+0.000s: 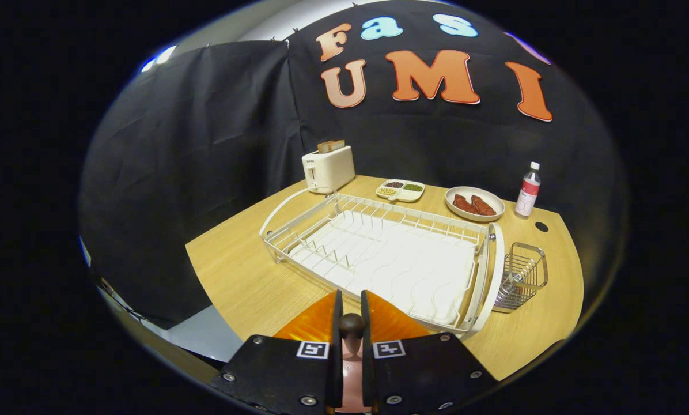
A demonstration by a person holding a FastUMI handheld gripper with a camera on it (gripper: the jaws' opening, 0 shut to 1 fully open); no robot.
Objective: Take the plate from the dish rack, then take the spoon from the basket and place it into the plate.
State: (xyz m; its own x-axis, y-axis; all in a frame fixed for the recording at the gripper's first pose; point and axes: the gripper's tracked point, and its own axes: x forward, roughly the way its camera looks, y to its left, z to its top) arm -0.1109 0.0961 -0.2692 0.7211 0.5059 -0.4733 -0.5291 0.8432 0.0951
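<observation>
My gripper (351,300) is shut on the spoon (351,327). The spoon's dark rounded end shows between the two fingers, and a pinkish part of it runs back toward me. Directly below the fingers, on the wooden table in front of the dish rack, lies the orange plate (313,325); it shows on both sides of the fingers. The white wire dish rack (379,253) stands just beyond the fingers with nothing in its slots. The wire basket (522,275) hangs on the rack's right end.
A white toaster (328,168) with toast stands at the back left. A divided dish (401,189) of small foods, a bowl (474,203) of brown food and a bottle (528,191) line the table's (235,271) far side.
</observation>
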